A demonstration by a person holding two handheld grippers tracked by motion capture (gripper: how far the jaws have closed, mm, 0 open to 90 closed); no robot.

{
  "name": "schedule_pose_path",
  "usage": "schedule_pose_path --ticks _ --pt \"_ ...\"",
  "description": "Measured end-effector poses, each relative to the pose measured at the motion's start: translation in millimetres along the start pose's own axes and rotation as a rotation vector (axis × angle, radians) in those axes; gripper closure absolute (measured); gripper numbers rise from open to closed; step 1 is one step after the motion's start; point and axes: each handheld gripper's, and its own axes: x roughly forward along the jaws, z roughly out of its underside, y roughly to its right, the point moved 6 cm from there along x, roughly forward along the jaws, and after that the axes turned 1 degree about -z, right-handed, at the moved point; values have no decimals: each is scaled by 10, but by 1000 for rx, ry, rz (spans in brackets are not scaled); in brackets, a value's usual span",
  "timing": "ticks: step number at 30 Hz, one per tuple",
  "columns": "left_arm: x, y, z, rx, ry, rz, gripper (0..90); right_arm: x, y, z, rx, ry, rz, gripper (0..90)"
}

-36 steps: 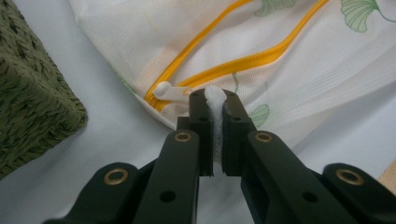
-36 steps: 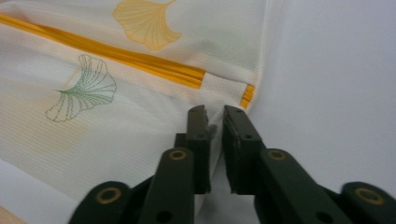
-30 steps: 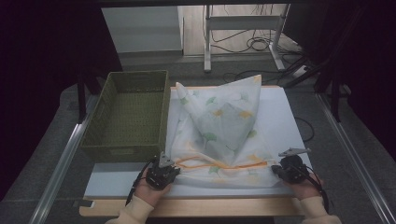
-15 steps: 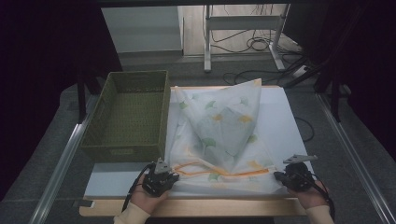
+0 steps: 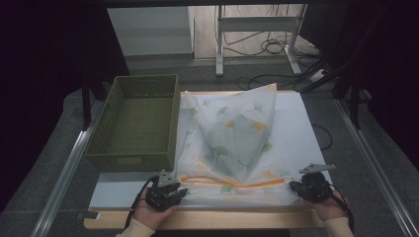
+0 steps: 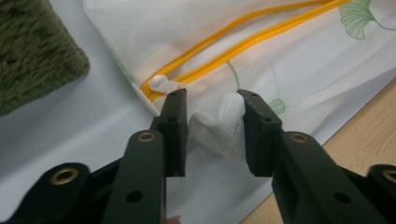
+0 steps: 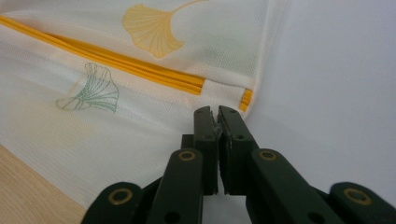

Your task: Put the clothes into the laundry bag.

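The thin white cloth bag with yellow zip and leaf prints [image 5: 232, 148] lies on the white table [image 5: 301, 123], right of the green woven basket [image 5: 133, 123]. The left gripper [image 6: 212, 123] has just opened halfway, so its near-left corner sits loose between the jaws. The right gripper [image 7: 217, 123] pinches the near-right corner.

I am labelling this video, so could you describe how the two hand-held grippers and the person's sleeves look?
Both the left gripper and right gripper are black, each topped by a grey three-cornered plate and trailing a black cable. Their jaws are flat black bars with brass-ringed holes. The sleeves are cream.
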Motion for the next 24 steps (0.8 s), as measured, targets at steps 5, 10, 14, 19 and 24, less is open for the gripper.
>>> schedule_pose_path --ticks 5,10,14,19,24 --pt "-65 -20 23 -19 7 -12 491 -8 12 -10 -3 10 11 759" --pt "-139 -87 11 -42 27 -26 385 -29 12 -47 -4 33 21 651" --pt "-165 -148 -35 -46 36 -23 356 -55 -16 -105 -13 68 11 588" --pt "-142 -222 -131 -45 47 -9 348 -107 -128 -253 -42 119 -26 525" --pt "-139 -322 -145 -53 45 11 347 -100 -282 -385 -72 142 -73 486"
